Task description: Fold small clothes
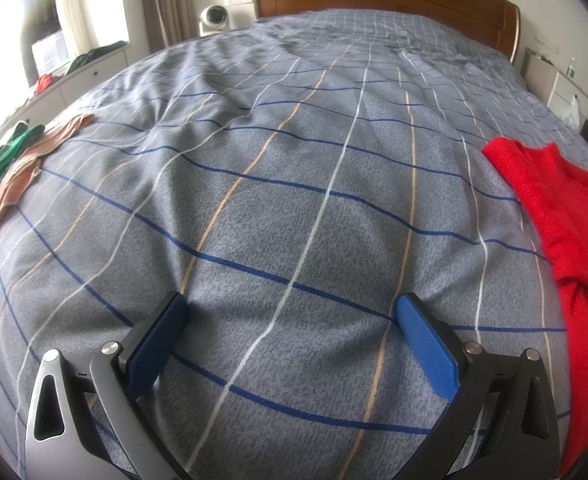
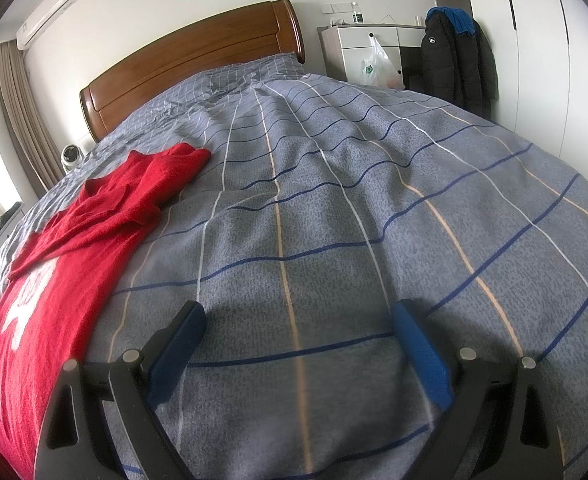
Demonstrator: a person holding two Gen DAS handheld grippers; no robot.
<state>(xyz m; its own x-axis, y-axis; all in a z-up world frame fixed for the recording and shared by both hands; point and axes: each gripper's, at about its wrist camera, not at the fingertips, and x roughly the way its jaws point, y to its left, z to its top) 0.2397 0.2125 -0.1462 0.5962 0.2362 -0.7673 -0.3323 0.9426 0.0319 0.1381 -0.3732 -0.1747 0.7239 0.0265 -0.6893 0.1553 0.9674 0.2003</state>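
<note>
Left gripper [image 1: 292,320] and right gripper [image 2: 297,326] both spread wide, holding nothing, over the checked bedcover [image 1: 294,160]. Red garment [image 2: 94,216] lies flat at right gripper's ten o'clock.

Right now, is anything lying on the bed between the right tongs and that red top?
Nothing: in the right wrist view, only bare checked bedcover lies between the open right tongs and the red top off to their left.
</note>
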